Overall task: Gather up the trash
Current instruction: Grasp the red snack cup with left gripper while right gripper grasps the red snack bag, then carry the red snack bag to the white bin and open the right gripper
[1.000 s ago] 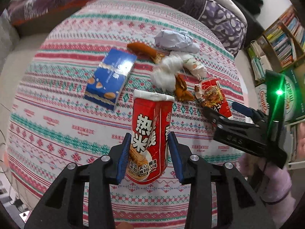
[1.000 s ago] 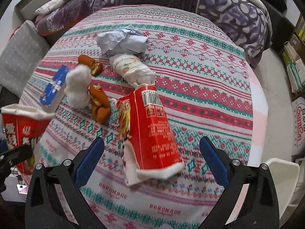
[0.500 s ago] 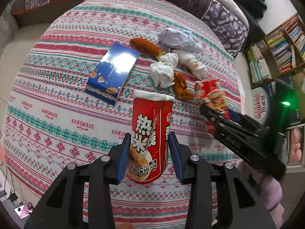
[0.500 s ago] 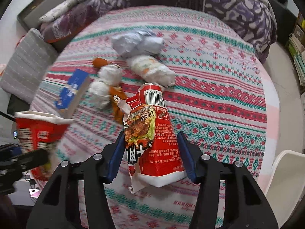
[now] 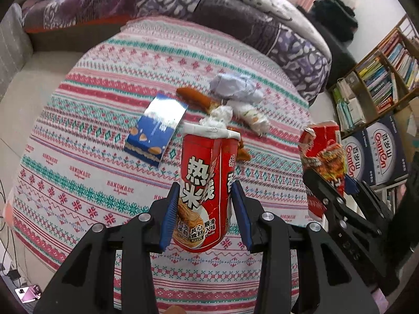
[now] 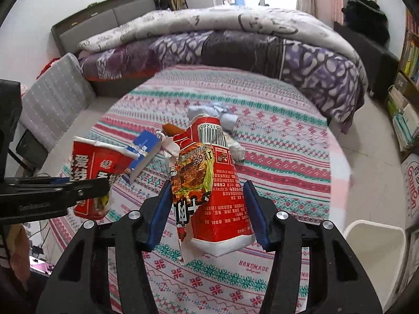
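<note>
My left gripper [image 5: 207,216] is shut on an upright red noodle cup [image 5: 205,185] with a white rim, held above the bed; the cup also shows in the right wrist view [image 6: 97,172]. My right gripper [image 6: 209,212] is shut on a crushed red noodle cup [image 6: 212,183] with a barcode and a torn lid, also lifted; it shows at the right of the left wrist view [image 5: 323,154]. On the patterned bedspread [image 5: 86,157] lie a blue snack box [image 5: 157,128], a crumpled pale paper ball [image 5: 235,89], white tissue wads [image 5: 251,116] and orange-brown wrappers [image 5: 193,95].
A folded purple and white quilt [image 6: 222,41] lies across the far end of the bed. A grey cushion [image 6: 52,104] sits at the left. Bookshelves [image 5: 382,73] and cardboard boxes [image 5: 377,151] stand at the right. A white bin rim [image 6: 374,251] shows at the lower right.
My right gripper closed on the crushed red cup and lifted it off the bedspread. Both grippers rose and pulled back from the bed, each with its cup.
</note>
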Tool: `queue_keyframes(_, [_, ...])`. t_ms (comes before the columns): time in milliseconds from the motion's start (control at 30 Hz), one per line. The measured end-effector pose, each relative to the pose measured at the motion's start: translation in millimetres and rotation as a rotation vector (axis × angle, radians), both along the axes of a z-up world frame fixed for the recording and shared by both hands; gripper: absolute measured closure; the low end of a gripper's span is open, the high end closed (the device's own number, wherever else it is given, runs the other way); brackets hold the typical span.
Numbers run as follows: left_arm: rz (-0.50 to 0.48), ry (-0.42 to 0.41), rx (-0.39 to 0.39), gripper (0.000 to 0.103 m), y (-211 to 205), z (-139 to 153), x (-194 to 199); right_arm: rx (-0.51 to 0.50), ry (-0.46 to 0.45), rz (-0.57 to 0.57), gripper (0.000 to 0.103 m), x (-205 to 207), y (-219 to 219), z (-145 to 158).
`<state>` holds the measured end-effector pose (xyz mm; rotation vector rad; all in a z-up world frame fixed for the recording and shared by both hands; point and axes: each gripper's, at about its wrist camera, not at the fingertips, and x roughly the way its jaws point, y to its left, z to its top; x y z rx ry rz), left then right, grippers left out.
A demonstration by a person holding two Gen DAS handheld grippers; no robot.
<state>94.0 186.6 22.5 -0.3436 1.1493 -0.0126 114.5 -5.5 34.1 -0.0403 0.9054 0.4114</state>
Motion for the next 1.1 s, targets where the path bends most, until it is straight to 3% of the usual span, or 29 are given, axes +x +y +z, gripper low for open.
queue_keyframes(233, [-0.024,-0.045,0.036,0.063,-17.4,4.8,-3.3,0.016,-0.017,-0.053,0.051,-8.9,-20.8,2.4])
queue_keyframes(500, [-0.061,-0.016,0.07,0.063,-41.7,-9.8,1.0,0.056,0.093,-0.178,0.051,0.3,-60.5,-23.7])
queue_keyframes(667, [-0.077,-0.016,0.075,0.063,-55.7,-13.1,5.8,0.068,0.103,-0.243,0.051,-0.5,-86.3,-22.2])
queue_keyframes(1100, [-0.131,-0.043,0.081,0.063,-96.7,-13.6,11.9,0.057,0.161,-0.522,0.05,-12.6,-188.0,-30.5])
